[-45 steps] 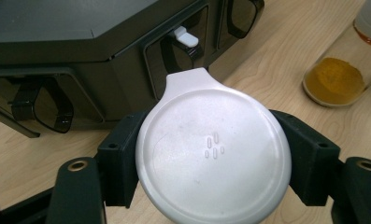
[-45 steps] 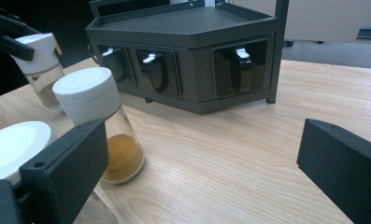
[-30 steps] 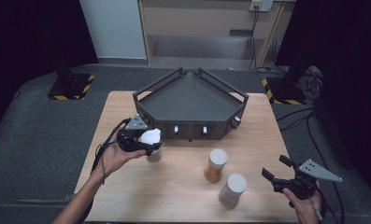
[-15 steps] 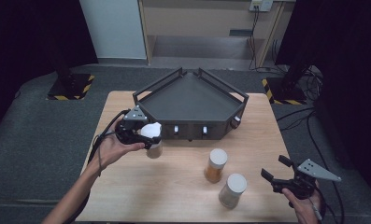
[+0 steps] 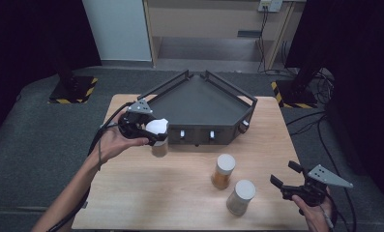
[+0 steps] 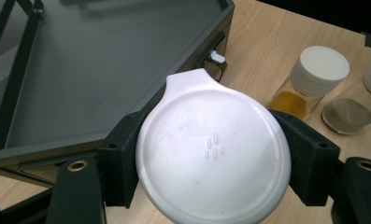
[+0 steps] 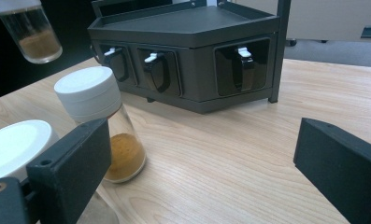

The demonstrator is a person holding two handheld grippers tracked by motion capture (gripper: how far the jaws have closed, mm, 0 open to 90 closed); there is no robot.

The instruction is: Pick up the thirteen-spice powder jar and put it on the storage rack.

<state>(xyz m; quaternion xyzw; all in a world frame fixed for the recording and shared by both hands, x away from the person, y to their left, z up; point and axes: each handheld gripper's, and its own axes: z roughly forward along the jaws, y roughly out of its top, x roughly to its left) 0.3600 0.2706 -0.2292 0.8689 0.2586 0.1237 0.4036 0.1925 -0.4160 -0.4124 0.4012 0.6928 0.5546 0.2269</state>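
Table: light wood-grain table (image 5: 180, 193) under my arms, bare boards showing near and to the right.
Room: grey carpeted floor around it; a pale cabinet at the far wall; black stands on yellow-and-black striped bases (image 5: 72, 89) far left and far right; dark curtains on both sides.
Rack: a dark grey corner-shaped spice rack (image 5: 199, 104) sits on the far middle of the table, its flat top tray empty-looking and railed, its near face set with small drawers with white tabs (image 7: 153, 57).
My left tongs: left tongs (image 5: 153, 133) are clenched on a white-lidded spice jar (image 5: 158, 137), one jaw on each side of the round lid (image 6: 213, 151).
Held jar, place: lifted off the table at the rack's near left corner, just beside its edge.
Held jar, axis: long axis roughly upright, lid up, glass body hanging down; brownish powder shows in the bottom in my right gripper view (image 7: 36, 44).
My right tongs: right tongs (image 5: 288, 181) are released, jaws wide apart, low over the near right of the table, gripping nothing.
Other jars: an orange-powder jar (image 5: 223, 171) stands upright near the middle; a grey-brown-powder jar (image 5: 240, 197) stands upright just nearer and to its right, left of my right tongs.
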